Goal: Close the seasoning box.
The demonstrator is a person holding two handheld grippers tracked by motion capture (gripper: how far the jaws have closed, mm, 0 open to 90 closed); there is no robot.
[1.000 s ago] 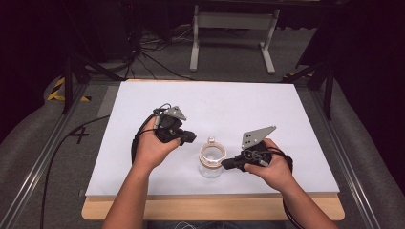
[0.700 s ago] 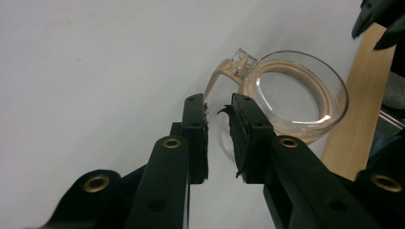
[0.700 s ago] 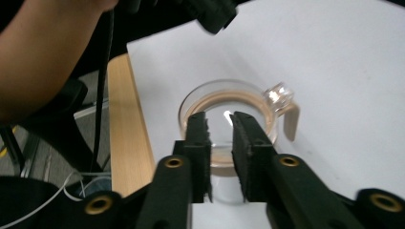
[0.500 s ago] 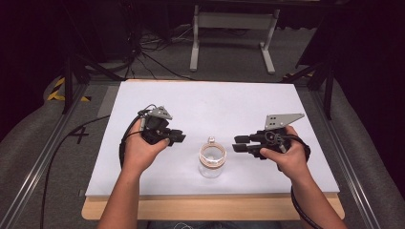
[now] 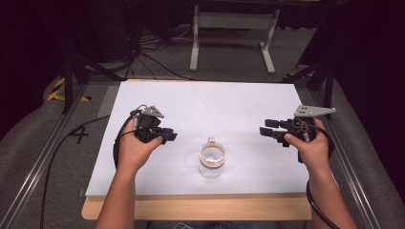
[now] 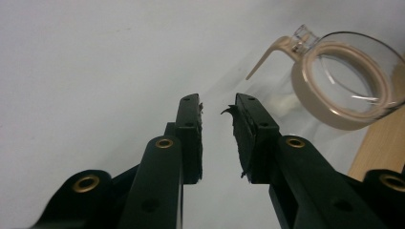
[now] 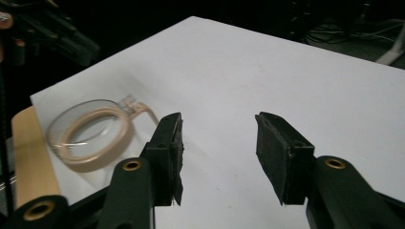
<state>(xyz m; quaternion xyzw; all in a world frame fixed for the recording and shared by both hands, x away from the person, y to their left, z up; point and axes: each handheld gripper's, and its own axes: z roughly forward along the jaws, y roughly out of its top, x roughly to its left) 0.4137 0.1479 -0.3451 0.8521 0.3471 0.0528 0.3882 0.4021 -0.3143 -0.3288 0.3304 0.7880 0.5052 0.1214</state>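
Hands are holding two black grippers over a white table (image 5: 215, 102) with a pale wooden front edge, while a clear glass jar (image 5: 212, 161) with a beige ring at its mouth is standing upright near that front edge, midway between them. The left gripper (image 5: 170, 136) is hovering just left of the jar with its jaws parted by a narrow gap and nothing between them; in the left gripper view its worn pads (image 6: 191, 138) are pointing toward the jar (image 6: 344, 78), which is sitting up and to the right of them, apart from both. The right gripper (image 5: 268, 129) is hanging well off to the jar's right, near the table's right edge, jaws spread wide and empty, a grey three-cornered plate riding on top of it. In the right gripper view the jar (image 7: 90, 133) is lying beyond the left-hand jaw, its small hinged clasp facing the white surface. Grey carpet (image 5: 28, 143) is running around the table, with metal rails (image 5: 45, 157) along both sides. Behind it, in a dark room, black cables (image 5: 143, 47) are trailing across the floor beside a light grey metal stand (image 5: 232, 28).
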